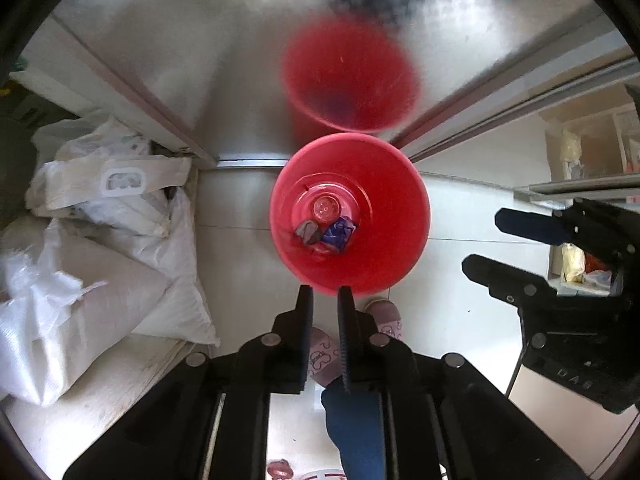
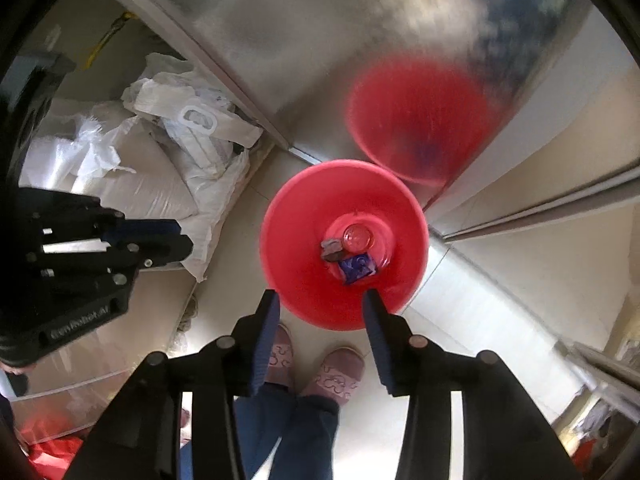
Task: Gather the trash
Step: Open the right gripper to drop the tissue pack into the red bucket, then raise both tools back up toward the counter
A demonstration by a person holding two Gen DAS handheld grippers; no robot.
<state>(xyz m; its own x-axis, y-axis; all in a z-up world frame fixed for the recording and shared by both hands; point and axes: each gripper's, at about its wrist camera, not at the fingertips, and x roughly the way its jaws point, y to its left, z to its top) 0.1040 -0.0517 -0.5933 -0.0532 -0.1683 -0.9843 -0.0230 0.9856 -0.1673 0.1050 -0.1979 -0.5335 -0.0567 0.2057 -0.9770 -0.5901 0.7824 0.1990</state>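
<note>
Already three bits of trash lay at the bottom of the red bin [image 1: 350,216] in the middle of both frames: a clear plastic cup [image 1: 325,207], a blue wrapper [image 1: 339,234] and a grey-brown scrap [image 1: 307,232] just beside it. So the dropping-in looked done for those pieces, as far as I could judge; no loose litter showed on the pale floor [image 1: 236,248] around the bin, though much of the room lay out of sight.

The left gripper [image 1: 325,300] hung at the bottom centre of its frame, pointing down at the bin's near rim, its jaws a narrow gap apart with nothing between them. The right gripper [image 2: 322,304] sat the same way in its own view, jaws spread wider and likewise empty.

A shiny metal cabinet [image 1: 240,80] filled the upper part of each frame, mirroring the bin as a red blur. White sacks [image 1: 100,240] were heaped at the left. The person's pink slippers [image 2: 332,372] stood just below the bin. Nothing blocked the bin's mouth; the sacks and the cabinet edge crowded its far side only.
</note>
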